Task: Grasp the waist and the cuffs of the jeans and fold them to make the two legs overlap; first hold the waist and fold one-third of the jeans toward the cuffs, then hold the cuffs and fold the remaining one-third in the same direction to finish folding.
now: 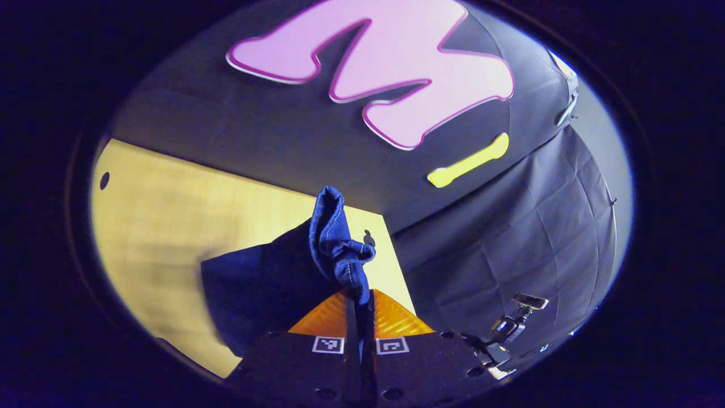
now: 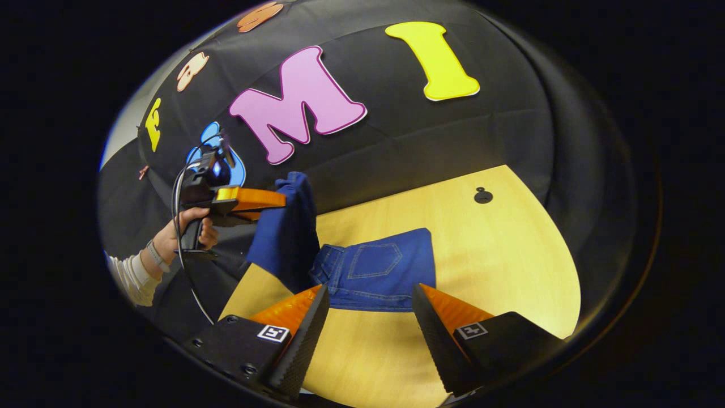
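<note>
1. The left tool (image 1: 360, 300) is clamped tight on a bunched end of the jeans (image 2: 374, 269). It is held up off the desk (image 2: 510, 255), so the cloth hangs from it as a dark curtain. Lifting it this way lets that end be carried over the rest without dragging.
2. I judge the raised end to be the cuffs, though the hem is too crumpled to be sure.
3. The rest of the jeans lies flat near the middle of the desk, back pocket (image 2: 375, 260) facing up, anchoring the fold.
4. The right tool (image 2: 371, 326) is spread wide and holds nothing, hovering just in front of the flat part. It looks ready to pin or steady the cloth.
5. A hand (image 2: 187, 229) grips the left tool's handle.
</note>
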